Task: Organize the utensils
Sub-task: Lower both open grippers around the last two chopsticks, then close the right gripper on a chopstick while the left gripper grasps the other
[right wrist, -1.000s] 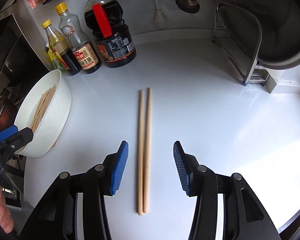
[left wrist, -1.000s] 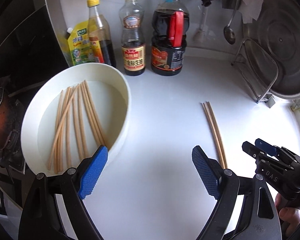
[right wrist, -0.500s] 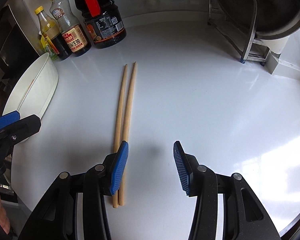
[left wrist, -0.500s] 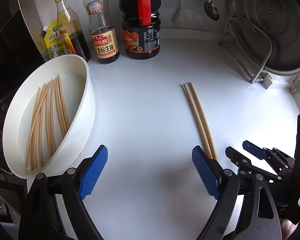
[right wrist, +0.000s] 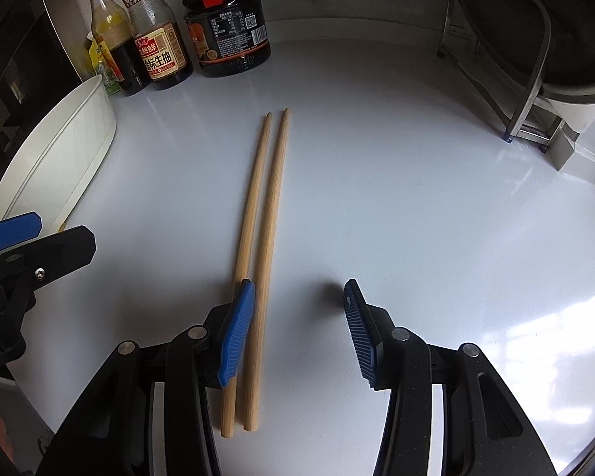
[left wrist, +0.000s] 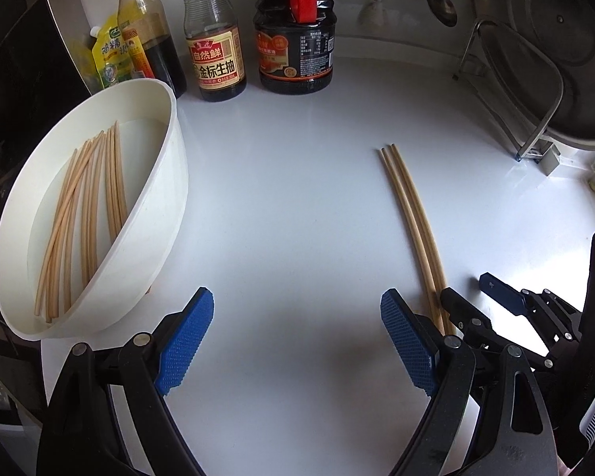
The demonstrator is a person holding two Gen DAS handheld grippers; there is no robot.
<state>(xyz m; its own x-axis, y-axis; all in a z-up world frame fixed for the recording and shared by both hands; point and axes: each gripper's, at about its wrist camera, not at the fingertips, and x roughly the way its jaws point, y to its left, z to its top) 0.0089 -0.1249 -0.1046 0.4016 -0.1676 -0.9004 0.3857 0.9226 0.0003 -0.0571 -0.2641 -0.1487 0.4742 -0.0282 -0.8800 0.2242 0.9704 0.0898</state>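
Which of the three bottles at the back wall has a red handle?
The wide dark jug, rightmost of the three. The slim yellow-capped bottle and the clear bottle with the tan label have no handle.

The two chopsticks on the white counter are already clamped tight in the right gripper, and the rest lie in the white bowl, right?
Not quite. The right gripper is open, and the two chopsticks lie loose on the counter, as the right wrist view shows: only one runs between its fingers, the other passes under the left pad. The rest do lie in the white bowl.
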